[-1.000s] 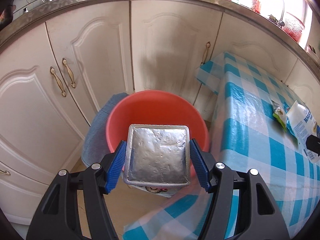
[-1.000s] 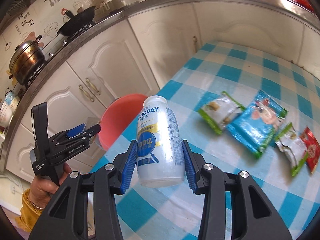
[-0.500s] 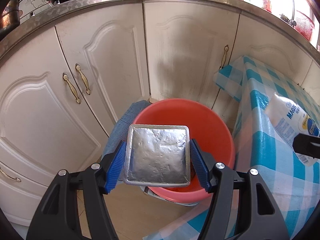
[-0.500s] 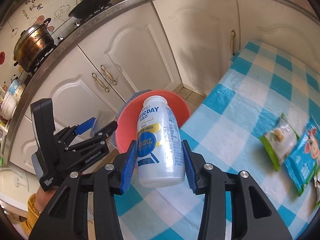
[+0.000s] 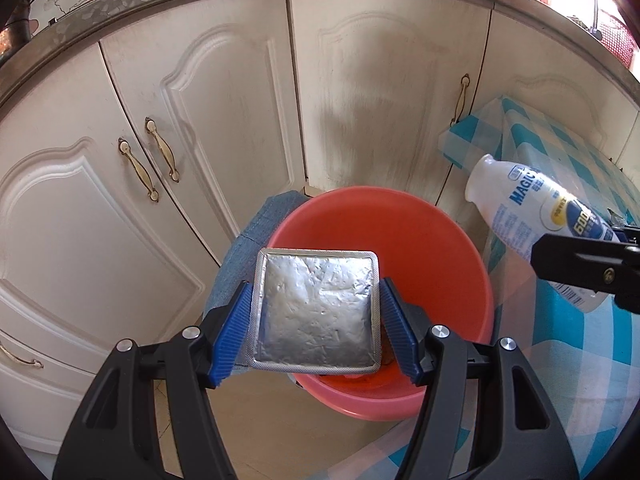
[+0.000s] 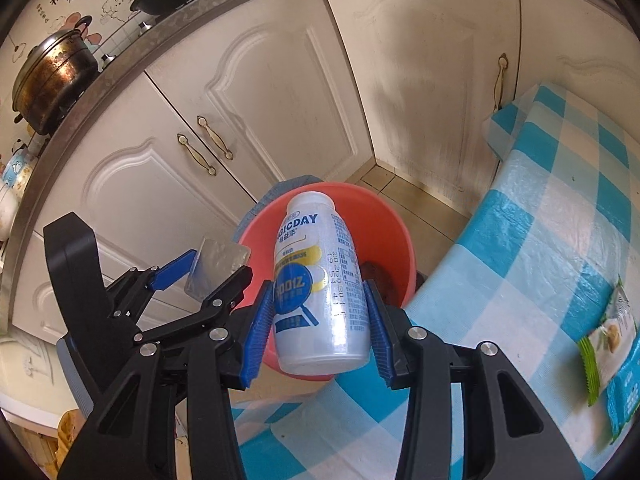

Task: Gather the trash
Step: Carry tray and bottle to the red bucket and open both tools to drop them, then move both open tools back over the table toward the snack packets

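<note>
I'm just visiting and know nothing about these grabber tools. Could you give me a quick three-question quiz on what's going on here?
1. True or false: the left gripper holds a foil tray over the red bucket.
2. What does the right gripper hold? A) snack packet B) white bottle C) pot
3. Fill in: the checked cloth covers a ____ beside the bucket.

Key
1. True; its jaws press the tray's sides.
2. B, the white bottle; a snack packet lies on the cloth.
3. table
</note>
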`<state>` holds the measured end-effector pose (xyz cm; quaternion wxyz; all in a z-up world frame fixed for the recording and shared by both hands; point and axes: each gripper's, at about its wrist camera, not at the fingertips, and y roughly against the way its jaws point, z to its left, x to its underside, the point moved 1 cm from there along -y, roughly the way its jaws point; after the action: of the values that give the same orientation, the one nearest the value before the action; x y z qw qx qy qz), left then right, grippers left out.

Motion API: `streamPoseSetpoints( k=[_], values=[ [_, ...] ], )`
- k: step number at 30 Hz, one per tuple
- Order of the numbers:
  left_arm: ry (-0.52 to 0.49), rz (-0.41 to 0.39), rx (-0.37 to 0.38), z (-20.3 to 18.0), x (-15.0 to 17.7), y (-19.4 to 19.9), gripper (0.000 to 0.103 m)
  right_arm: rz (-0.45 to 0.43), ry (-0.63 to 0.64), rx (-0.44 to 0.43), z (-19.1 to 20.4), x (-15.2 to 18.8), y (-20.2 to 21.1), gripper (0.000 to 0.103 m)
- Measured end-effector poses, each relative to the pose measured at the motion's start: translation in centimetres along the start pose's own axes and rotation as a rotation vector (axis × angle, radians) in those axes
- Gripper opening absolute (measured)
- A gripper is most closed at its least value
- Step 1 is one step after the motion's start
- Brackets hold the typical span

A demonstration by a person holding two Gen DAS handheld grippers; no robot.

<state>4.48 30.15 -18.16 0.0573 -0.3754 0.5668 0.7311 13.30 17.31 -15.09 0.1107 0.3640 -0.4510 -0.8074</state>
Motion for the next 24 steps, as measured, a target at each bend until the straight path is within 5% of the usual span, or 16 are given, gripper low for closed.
streamPoseSetpoints(
  k=[7, 9, 10, 24],
  values=[
    [-0.007, 0.012, -0.011, 0.0, -0.1, -0.8, 0.066, 0.008, 0.007, 0.032, 0.2, -0.4, -1.4, 0.047],
    [-0.012, 0.021, -0.019, -0.1, -0.1, -1.2, 0.081, 0.0, -0.004, 0.048, 0.1, -0.5, -1.6, 0.075],
    [-0.017, 0.022, -0.023, -0.2, 0.0, -1.3, 0.086, -0.007, -0.014, 0.048, 0.0, -0.5, -1.6, 0.078],
    [-0.029, 0.029, -0.009, -0.6, 0.2, -1.2, 0.092, -0.119, -0.113, 0.063, -3.3, 1.5, 3.4, 0.087]
  ],
)
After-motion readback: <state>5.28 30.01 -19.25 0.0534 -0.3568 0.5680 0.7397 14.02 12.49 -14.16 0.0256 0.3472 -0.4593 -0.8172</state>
